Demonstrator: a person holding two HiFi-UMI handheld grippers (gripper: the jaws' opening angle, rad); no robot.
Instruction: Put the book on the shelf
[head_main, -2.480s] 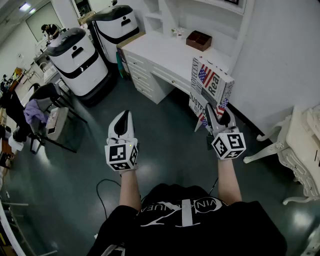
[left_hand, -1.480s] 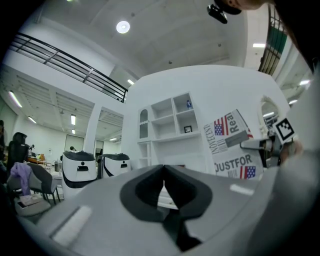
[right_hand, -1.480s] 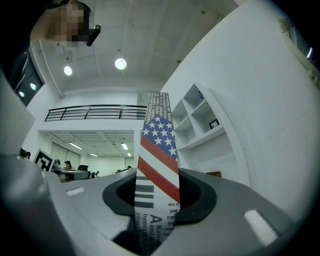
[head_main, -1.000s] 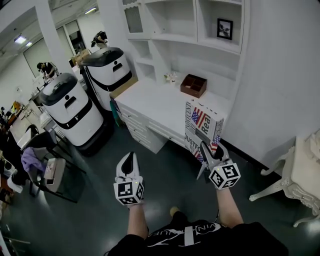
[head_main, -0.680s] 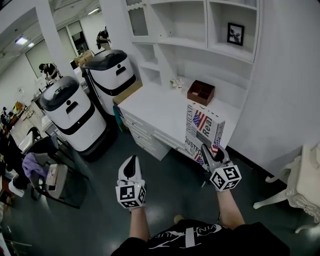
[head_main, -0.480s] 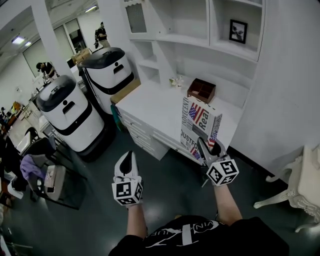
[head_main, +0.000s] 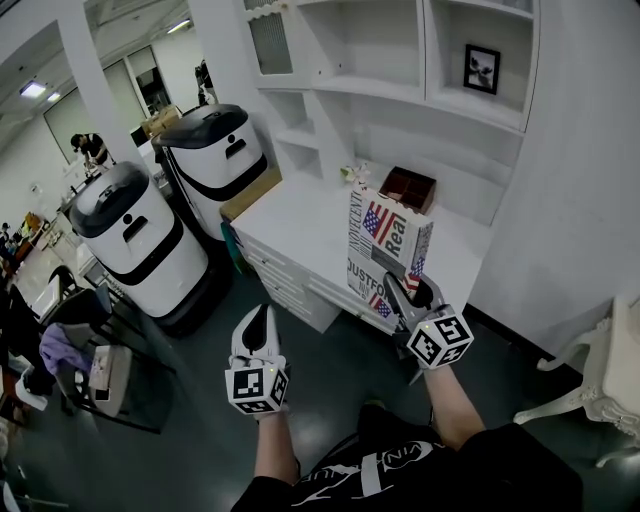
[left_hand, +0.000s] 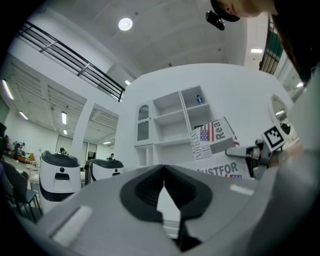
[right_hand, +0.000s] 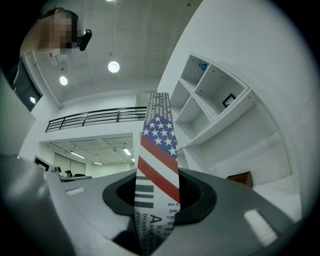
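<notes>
- Jaws of the right gripper (head_main: 405, 292) stay clamped on the lower edge of the book (head_main: 388, 250), which stands upright between them with its flag-striped spine toward that gripper's camera.
- Jaws of the left gripper (head_main: 258, 318) are together with nothing in them. It hangs over the floor, well apart from the book.
- Over the last few seconds the white shelf unit (head_main: 400, 90) and the counter (head_main: 305, 215) have drawn much nearer in the head view. The book, earlier seen against the dark floor, now shows against the counter top, just in front of the brown box (head_main: 408, 187).
- The book is in the air, on no shelf yet. The carry looks nearly done — what remains is probably a lift into an open compartment and a clean release.
</notes>
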